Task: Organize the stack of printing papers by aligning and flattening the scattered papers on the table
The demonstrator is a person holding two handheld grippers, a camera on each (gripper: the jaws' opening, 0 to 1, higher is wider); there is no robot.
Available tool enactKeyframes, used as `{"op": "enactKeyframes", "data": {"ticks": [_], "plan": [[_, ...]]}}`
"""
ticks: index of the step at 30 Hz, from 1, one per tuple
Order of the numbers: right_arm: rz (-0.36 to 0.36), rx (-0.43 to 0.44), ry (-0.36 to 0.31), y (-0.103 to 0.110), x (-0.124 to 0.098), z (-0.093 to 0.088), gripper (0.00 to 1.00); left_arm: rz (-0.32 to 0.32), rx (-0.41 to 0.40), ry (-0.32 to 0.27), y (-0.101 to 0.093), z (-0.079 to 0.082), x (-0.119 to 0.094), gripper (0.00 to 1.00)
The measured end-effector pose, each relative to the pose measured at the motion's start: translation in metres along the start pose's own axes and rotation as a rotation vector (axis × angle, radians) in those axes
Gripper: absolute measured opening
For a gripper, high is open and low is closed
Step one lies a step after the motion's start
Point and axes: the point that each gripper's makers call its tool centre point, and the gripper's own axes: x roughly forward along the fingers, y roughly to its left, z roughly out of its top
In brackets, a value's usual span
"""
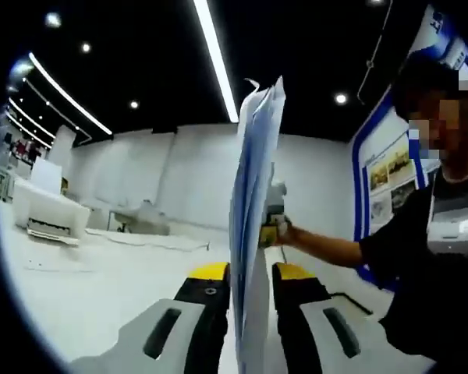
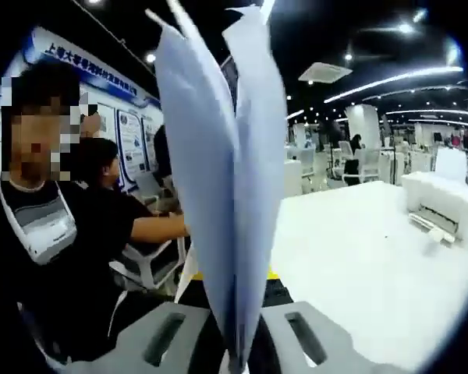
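In the left gripper view, the left gripper (image 1: 249,284) is rising from six o'clock with its black, yellow-tipped jaws pinching a stack of papers (image 1: 253,218) that is standing on edge between them, its sheets fanning apart slightly toward twelve o'clock. Just past the stack, toward three o'clock, the right gripper (image 1: 271,226) is showing against the far side of the papers, with a person's hand (image 1: 285,232) behind it and the arm stretching toward a person in a dark shirt (image 1: 429,257). A white table (image 1: 101,280) is spreading toward nine o'clock, carrying a white printer (image 1: 51,212). In the right gripper view, the right gripper (image 2: 238,343) is clamping the same papers (image 2: 226,171) from six o'clock; the sheets are splitting into two leaves toward twelve o'clock. The table (image 2: 359,265) is lying toward three o'clock with the printer (image 2: 441,199) on it.
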Motion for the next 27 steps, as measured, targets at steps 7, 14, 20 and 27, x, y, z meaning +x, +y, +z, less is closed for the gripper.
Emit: {"op": "enactKeyframes", "data": {"ticks": [7, 14, 20, 27], "plan": [[-0.032, -0.101, 0.413, 0.002, -0.012, 0.009, 0.00, 0.018, 0.108, 0.066, 0.000, 0.019, -0.004, 0.39], [-0.053, -0.138, 0.714, -0.004, -0.008, -0.025, 0.00, 0.040, 0.138, 0.123, 0.000, 0.012, -0.010, 0.43], [-0.036, -0.191, 0.874, -0.008, 0.013, -0.045, 0.00, 0.031, 0.135, 0.246, 0.004, -0.025, -0.001, 0.41], [-0.049, -0.250, 0.996, -0.011, 0.020, -0.063, 0.00, 0.012, 0.088, 0.275, 0.005, -0.043, 0.002, 0.20]]}}
